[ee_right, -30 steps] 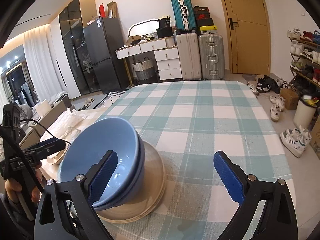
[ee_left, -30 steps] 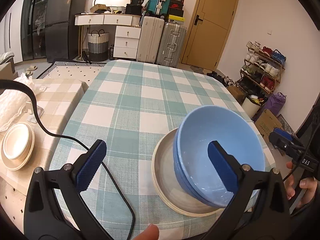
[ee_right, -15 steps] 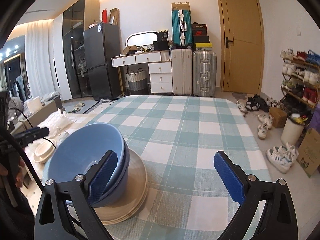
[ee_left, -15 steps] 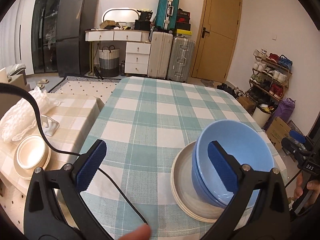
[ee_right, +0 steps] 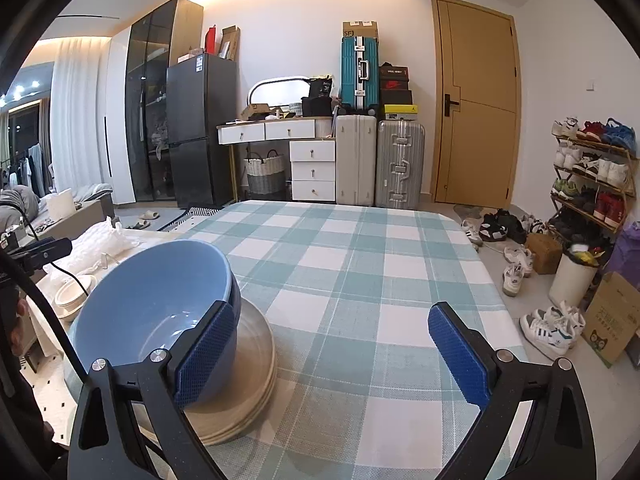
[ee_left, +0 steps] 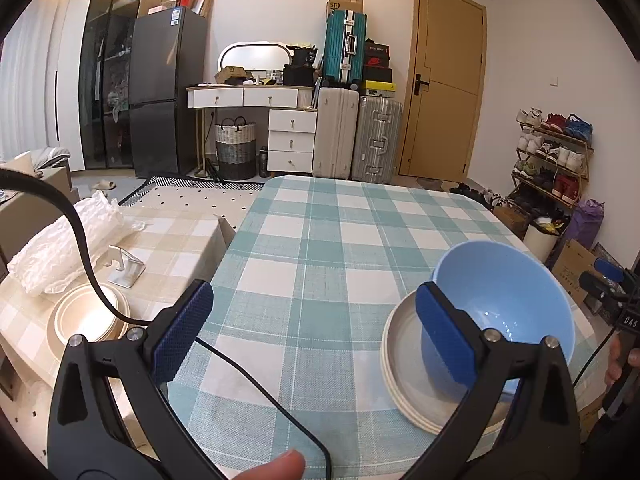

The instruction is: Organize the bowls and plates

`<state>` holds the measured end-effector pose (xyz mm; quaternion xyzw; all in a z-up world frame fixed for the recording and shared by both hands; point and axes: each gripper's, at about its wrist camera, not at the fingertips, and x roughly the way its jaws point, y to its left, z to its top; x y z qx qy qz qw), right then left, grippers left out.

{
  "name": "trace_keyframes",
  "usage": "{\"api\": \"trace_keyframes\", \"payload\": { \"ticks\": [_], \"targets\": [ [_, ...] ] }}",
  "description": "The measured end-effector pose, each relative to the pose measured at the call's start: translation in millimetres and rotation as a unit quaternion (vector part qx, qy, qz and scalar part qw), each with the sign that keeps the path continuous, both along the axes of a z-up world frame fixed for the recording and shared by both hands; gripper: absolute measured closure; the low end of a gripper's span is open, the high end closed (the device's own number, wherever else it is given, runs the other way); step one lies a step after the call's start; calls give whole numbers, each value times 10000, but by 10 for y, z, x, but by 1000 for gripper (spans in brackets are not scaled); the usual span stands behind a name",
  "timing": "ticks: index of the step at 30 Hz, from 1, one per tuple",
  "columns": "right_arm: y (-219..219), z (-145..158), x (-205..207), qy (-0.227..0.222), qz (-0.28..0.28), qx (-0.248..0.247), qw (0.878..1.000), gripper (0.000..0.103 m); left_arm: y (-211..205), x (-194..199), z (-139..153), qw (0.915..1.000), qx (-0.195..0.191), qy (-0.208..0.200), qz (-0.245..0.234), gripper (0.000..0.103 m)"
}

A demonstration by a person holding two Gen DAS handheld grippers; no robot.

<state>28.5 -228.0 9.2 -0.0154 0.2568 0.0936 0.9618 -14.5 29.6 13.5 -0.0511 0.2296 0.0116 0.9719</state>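
Nested blue bowls (ee_left: 504, 300) sit on stacked beige plates (ee_left: 404, 356) on the checked table (ee_left: 320, 264), behind the left gripper's (ee_left: 312, 332) right finger and the right gripper's (ee_right: 332, 352) left finger; both grippers gape wide, holding nothing

"SF" on cardboard box (ee_right: 359, 29); "DAS", perhaps partial, on right gripper (ee_left: 630, 322).

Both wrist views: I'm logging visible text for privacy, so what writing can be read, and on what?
"SF" on the cardboard box atop the teal suitcase.
"DAS" on the right tool's black handle.
Fridge sticker, shoe boxes, and floor carton: print too small to read.
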Motion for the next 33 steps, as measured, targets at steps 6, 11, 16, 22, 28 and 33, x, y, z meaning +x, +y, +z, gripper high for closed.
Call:
{"api": "trace_keyframes", "payload": {
  "ticks": [6, 11, 16, 22, 28, 33],
  "targets": [
    [-64, -75, -32, 48, 23, 167, 9998, 3, 1, -26, -137, 10000, -36, -45, 25, 2],
    [-63, -152, -77, 31, 3, 141, 9999, 2, -62, -1, -227, 10000, 1, -1, -10, 2],
    [-32, -195, -101, 75, 11, 27, 10000, 2, -137, 1, -285, 10000, 75, 9, -63, 2],
    [13, -201, -132, 40, 48, -13, 10000, 2, -210, 16, -358, 9998, 127, 40, -143, 2],
    [30, -195, -127, 22, 21, -35, 10000, 2, -215, 22, -371, 9998, 126, 51, -146, 2],
    [31, -182, -122, 28, 6, -35, 10000, 2, -213, 31, -372, 9998, 123, 35, -153, 2]
  ]
}}
